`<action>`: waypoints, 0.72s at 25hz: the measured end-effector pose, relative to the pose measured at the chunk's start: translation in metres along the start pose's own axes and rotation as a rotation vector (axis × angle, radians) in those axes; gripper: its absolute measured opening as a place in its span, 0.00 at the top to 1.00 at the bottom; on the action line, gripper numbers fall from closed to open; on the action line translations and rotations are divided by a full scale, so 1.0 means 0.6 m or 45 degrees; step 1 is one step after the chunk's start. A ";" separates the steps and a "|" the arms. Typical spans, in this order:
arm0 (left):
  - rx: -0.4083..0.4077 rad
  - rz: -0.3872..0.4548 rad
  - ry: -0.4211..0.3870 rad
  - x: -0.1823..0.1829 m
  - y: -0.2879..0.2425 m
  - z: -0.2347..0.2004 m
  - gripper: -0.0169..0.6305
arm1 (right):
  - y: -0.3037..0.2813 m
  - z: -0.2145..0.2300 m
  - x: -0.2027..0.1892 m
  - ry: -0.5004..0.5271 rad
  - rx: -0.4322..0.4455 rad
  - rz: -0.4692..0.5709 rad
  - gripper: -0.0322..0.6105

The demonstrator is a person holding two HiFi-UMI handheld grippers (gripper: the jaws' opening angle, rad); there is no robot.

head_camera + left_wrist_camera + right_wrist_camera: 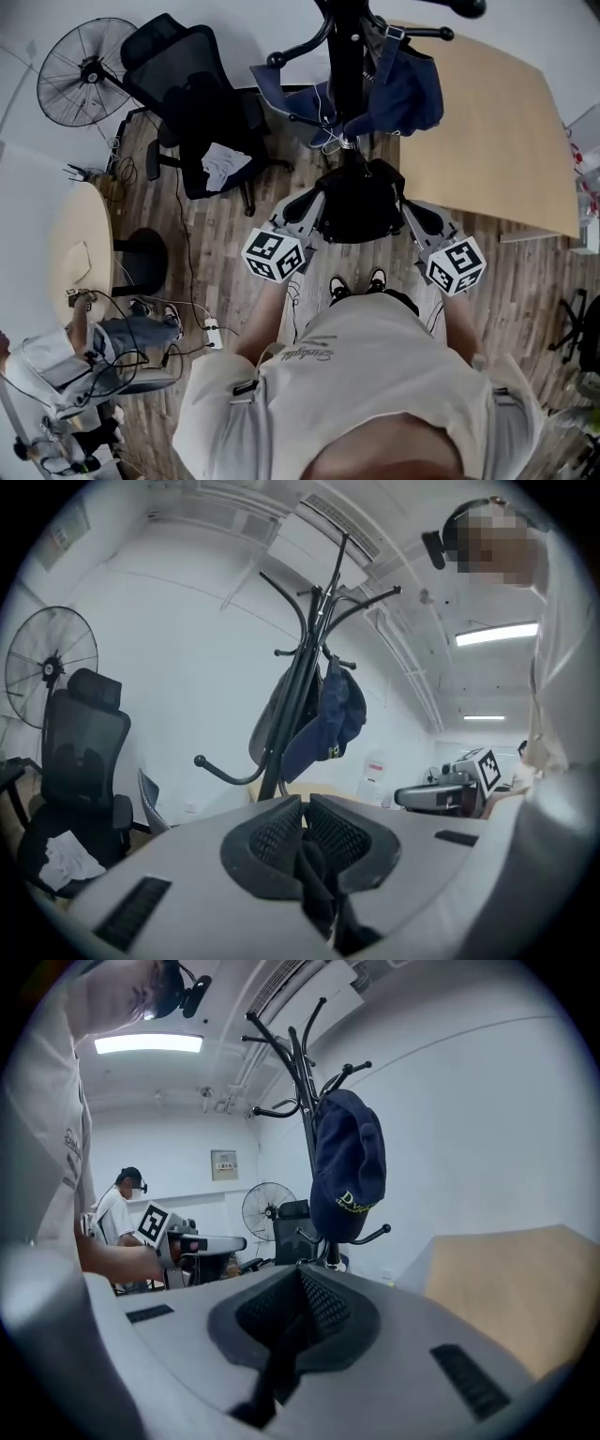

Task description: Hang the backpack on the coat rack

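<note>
Jaws shut on both sides: the left gripper [305, 808] has its pads pinched together on a fold of black strap [317, 883], and the right gripper [300, 1288] is clamped the same way on another strap [274, 1368]. Between them hangs the backpack [359, 204], black, slung right in front of the rack [347, 56], close to its pole and below the top hooks. Nothing's hooked yet, by my reckoning. The bag is carried on those two pinches alone.

Now here's the worry. Those are thin bits of webbing in narrow pads, and the bag's whole weight pulls on them. One jerk and a strap could slide out, leaving the bag swinging from a single side. The upper arms of the rack are busy too. A navy cap [347, 1171] drapes there, so a strap pushed up among them may snag it or knock it off. There's a bare hook [201, 761] low on the rack, likely the easier target. And the rack is a slim free-standing thing. Shove the bag into the pole and I'd expect it to rock.
</note>
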State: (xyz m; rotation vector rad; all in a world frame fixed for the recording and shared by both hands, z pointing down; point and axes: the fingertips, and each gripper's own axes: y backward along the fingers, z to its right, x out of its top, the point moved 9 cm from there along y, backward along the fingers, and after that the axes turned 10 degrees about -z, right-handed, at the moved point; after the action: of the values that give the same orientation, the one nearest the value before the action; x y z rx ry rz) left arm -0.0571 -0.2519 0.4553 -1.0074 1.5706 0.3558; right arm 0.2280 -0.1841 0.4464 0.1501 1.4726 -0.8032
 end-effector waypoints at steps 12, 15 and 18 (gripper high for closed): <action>0.171 0.079 -0.171 0.063 0.025 0.061 0.91 | 0.014 0.021 0.081 0.229 -0.028 0.130 0.96; 0.212 0.076 -0.198 0.068 0.024 0.062 0.91 | 0.018 0.023 0.087 0.216 -0.039 0.162 0.96; 0.221 0.085 -0.190 0.060 0.022 0.060 0.91 | 0.023 0.028 0.089 0.137 -0.030 0.202 0.96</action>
State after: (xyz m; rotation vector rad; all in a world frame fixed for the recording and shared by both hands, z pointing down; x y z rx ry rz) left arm -0.0420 -0.2334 0.4087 -0.7785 1.4750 0.3266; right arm 0.2440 -0.2039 0.3944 0.2927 1.5493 -0.6577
